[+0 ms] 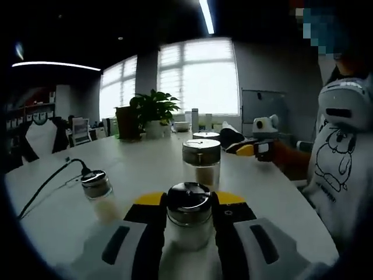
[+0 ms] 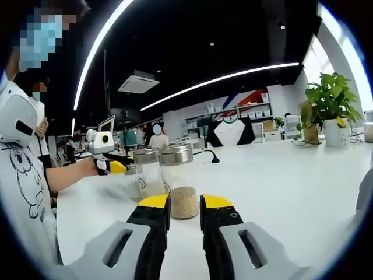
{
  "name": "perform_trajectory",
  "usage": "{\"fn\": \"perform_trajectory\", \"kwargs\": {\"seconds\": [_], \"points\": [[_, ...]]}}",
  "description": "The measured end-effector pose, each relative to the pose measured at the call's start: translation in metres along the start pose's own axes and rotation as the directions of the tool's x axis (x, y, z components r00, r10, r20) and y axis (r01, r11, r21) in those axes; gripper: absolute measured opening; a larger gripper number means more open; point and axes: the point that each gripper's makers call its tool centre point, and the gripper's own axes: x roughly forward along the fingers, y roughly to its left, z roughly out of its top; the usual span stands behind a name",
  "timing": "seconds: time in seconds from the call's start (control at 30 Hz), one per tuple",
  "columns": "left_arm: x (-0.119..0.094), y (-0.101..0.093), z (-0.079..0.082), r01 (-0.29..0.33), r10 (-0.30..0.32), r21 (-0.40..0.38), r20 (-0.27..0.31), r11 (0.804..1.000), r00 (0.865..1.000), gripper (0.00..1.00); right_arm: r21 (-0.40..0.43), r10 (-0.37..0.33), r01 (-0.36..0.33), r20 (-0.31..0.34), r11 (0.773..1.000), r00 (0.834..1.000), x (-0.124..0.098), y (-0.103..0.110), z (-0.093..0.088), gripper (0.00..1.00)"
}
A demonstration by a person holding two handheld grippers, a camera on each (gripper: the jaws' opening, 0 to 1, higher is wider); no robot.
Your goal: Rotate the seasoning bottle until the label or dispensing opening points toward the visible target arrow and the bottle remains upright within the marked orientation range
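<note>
My left gripper [image 1: 189, 224] clasps the seasoning bottle [image 1: 189, 216] standing upright on the white table [image 1: 145, 163], my right gripper [image 2: 184, 219] parted before another jar [image 2: 178, 181]; I should twist slowly, keeping it vertical.

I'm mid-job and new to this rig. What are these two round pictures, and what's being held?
A person holds a claw in each hand, and each claw carries a camera looking along its own jaws. In the left gripper view, the left claw is closed around an upright seasoning bottle on the white table. A second bottle stands behind it, and a third bottle stands off to one side. In the right gripper view, the right claw is open and holds nothing.
</note>
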Motion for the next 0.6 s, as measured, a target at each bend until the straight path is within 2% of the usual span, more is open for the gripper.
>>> {"fn": "perform_trajectory", "kwargs": {"seconds": [0.03, 0.13, 0.23, 0.33, 0.37, 0.4, 0.43, 0.5, 0.6], "points": [[-0.001, 0.002, 0.001, -0.035, 0.035, 0.008, 0.008, 0.999, 0.999, 0.34, 0.000, 0.001, -0.001, 0.000, 1.000, 1.000, 0.000, 0.000, 0.000, 0.18], [-0.002, -0.009, 0.013, -0.060, 0.059, 0.017, 0.066, 0.998, 0.996, 0.45, 0.009, -0.008, 0.008, 0.000, 1.000, 1.000, 0.000, -0.002, -0.002, 0.18], [-0.003, -0.007, 0.018, -0.124, 0.123, 0.001, 0.079, 0.992, 0.989, 0.45, 0.014, -0.007, 0.007, -0.001, 1.000, 1.000, 0.000, -0.002, -0.003, 0.18], [-0.006, 0.004, 0.021, -0.223, 0.226, -0.051, 0.087, 0.974, 0.970, 0.44, 0.011, -0.005, 0.005, 0.002, 1.000, 1.000, 0.001, -0.002, -0.002, 0.18], [-0.008, 0.010, 0.014, -0.275, 0.284, -0.130, 0.050, 0.953, 0.958, 0.44, 0.012, -0.005, 0.005, 0.003, 1.000, 1.000, 0.001, -0.002, -0.002, 0.18], [-0.010, 0.013, 0.011, -0.301, 0.308, -0.145, 0.028, 0.943, 0.951, 0.44, 0.012, -0.006, 0.006, 0.003, 1.000, 1.000, 0.000, -0.002, -0.002, 0.18], [-0.011, 0.015, 0.012, -0.324, 0.332, -0.141, 0.040, 0.936, 0.942, 0.44, 0.012, -0.006, 0.006, 0.003, 1.000, 1.000, 0.000, -0.002, -0.002, 0.18], [-0.011, 0.011, 0.014, -0.350, 0.352, -0.054, 0.037, 0.935, 0.935, 0.46, 0.014, -0.008, 0.008, 0.002, 1.000, 1.000, 0.000, -0.003, -0.002, 0.18], [-0.007, 0.002, 0.017, -0.334, 0.337, -0.062, 0.052, 0.941, 0.940, 0.47, 0.013, -0.011, 0.011, 0.000, 1.000, 1.000, -0.001, -0.004, -0.003, 0.18]]}}
